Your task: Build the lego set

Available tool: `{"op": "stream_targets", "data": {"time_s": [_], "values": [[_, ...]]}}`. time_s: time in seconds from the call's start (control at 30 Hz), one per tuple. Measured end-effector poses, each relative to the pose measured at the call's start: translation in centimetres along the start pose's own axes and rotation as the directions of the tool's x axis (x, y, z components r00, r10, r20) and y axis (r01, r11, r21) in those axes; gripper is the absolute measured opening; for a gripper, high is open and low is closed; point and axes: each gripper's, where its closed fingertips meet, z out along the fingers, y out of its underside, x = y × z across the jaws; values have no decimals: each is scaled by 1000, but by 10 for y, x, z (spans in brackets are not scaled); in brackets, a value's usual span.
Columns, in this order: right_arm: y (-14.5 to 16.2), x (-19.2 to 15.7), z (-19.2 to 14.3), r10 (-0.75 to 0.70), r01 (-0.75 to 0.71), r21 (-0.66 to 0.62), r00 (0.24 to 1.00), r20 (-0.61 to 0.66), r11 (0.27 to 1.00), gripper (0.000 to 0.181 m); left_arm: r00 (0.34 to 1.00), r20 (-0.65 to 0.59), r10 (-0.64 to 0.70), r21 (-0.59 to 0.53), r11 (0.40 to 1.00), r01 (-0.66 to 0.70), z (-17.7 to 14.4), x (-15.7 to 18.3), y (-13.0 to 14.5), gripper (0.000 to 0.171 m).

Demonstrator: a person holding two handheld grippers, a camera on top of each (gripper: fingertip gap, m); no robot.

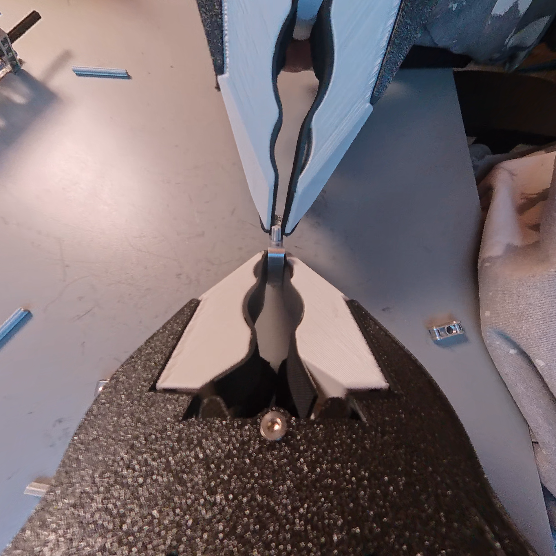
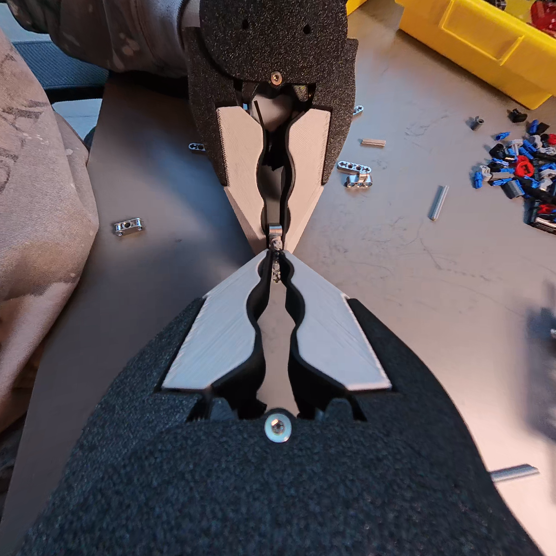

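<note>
A hobby or lab workbench, by the look of it: a scuffed grey counter [image 2: 391, 270] strewn with small plastic building parts. A heap of blue, black and red pieces [image 2: 523, 168] lies toward its right edge, grey perforated beams [image 2: 356, 173] and axles [image 2: 437, 202] nearby, and a yellow parts bin [image 2: 481, 39] stands at the far right corner.

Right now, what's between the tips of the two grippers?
No bare gap: a small grey piece held by the left gripper meets a thin grey pin held by the right gripper. Both wrist views show it.
</note>
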Motion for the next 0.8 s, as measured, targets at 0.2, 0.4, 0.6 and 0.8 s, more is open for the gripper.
{"op": "stream_targets", "data": {"time_s": [0.2, 0.4, 0.6, 0.8], "values": [[-22, 13, -17, 84, -85, 188, 996, 18, 979, 14, 982, -113, -148, 162, 973, 166, -17, -5, -24, 5], [-33, 26, -26, -124, 166, 214, 973, -196, 963, 40, 848, -385, -365, 332, 802, 496, -45, -11, -52, 5], [-51, 28, -19, -304, 389, 151, 864, -401, 909, 48, 644, -597, -478, 302, 610, 732, -55, -14, -64, 5], [-48, 27, -15, -291, 370, 154, 879, -379, 916, 39, 539, -665, -516, 233, 543, 807, -49, -9, -64, 6]]}}
